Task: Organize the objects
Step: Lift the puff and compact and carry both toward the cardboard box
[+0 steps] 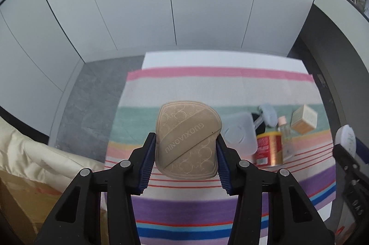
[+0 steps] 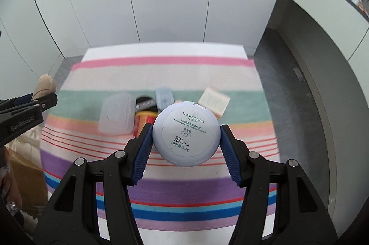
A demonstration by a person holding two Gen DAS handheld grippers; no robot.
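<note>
My left gripper [image 1: 185,141] is shut on a tan powder puff [image 1: 186,125] with a printed band across it, held by its two side edges above the striped cloth [image 1: 207,88]. My right gripper [image 2: 186,129] is shut on a round pale blue powder compact [image 2: 185,136], label side toward the camera, also held above the cloth. In the right wrist view the left gripper [image 2: 43,99] and its puff [image 2: 45,83] show at the left edge. In the left wrist view the compact [image 1: 346,136] peeks in at the right edge.
On the cloth's green and peach stripes lie a clear plastic box [image 2: 117,115], a red tin [image 2: 143,122], a pale blue item [image 2: 163,97], a beige carton [image 2: 214,101] and a small bottle [image 1: 284,129]. Cream fabric [image 1: 34,152] over a cardboard box sits left. Grey floor surrounds the table.
</note>
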